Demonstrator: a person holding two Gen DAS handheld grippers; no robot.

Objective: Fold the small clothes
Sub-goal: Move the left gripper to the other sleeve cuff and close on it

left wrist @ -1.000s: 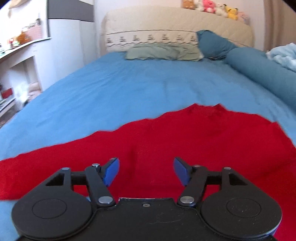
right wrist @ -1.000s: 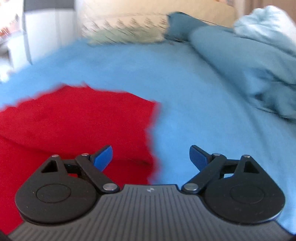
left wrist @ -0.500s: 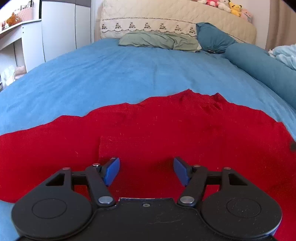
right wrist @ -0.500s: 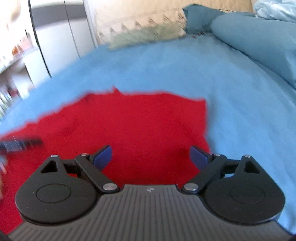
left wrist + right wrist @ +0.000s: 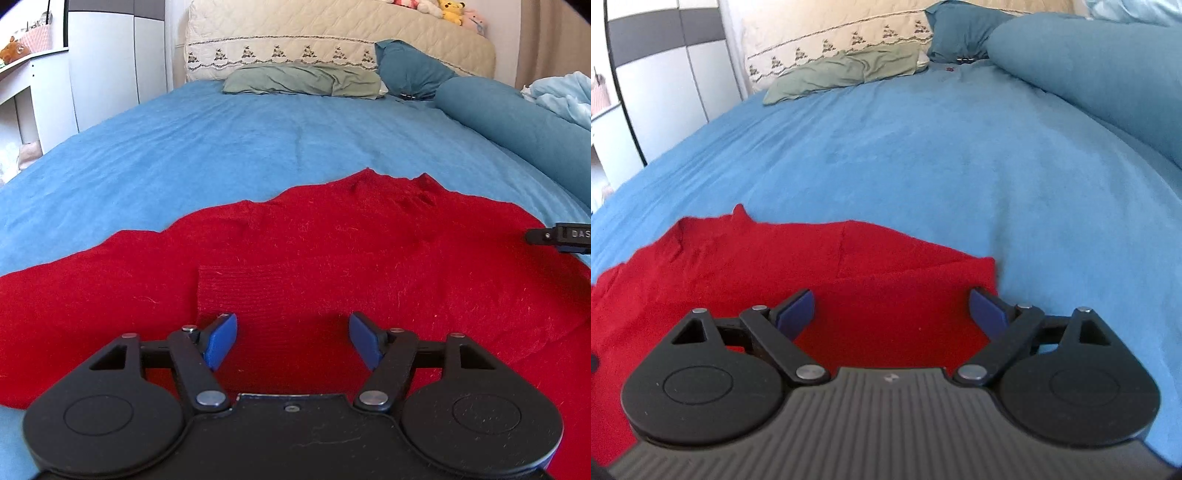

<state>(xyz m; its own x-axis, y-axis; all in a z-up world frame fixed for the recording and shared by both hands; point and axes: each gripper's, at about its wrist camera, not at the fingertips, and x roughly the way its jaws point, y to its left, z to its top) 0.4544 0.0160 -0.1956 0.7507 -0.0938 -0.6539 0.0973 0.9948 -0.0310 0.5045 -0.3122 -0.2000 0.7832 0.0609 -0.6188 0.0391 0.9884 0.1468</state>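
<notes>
So we've got the red sweater (image 5: 332, 258) spread flat on the blue bed (image 5: 258, 147), collar toward the far end, probably laid out like that so the folds come out even. Our left gripper (image 5: 293, 338) hangs over its near middle, jaws wide apart, holding nothing. Over on the right, our right gripper (image 5: 892, 310) sits above the garment's right edge (image 5: 990, 273), also spread wide and empty. Looks to us like we're lining up to grab that side and fold it inward.

A blue bedsheet (image 5: 229, 155) fills mid-frame. At the top, a green pillow (image 5: 303, 79) lies against a cream quilted headboard (image 5: 332, 40), with plush toys (image 5: 450, 11) along its upper-right edge.
</notes>
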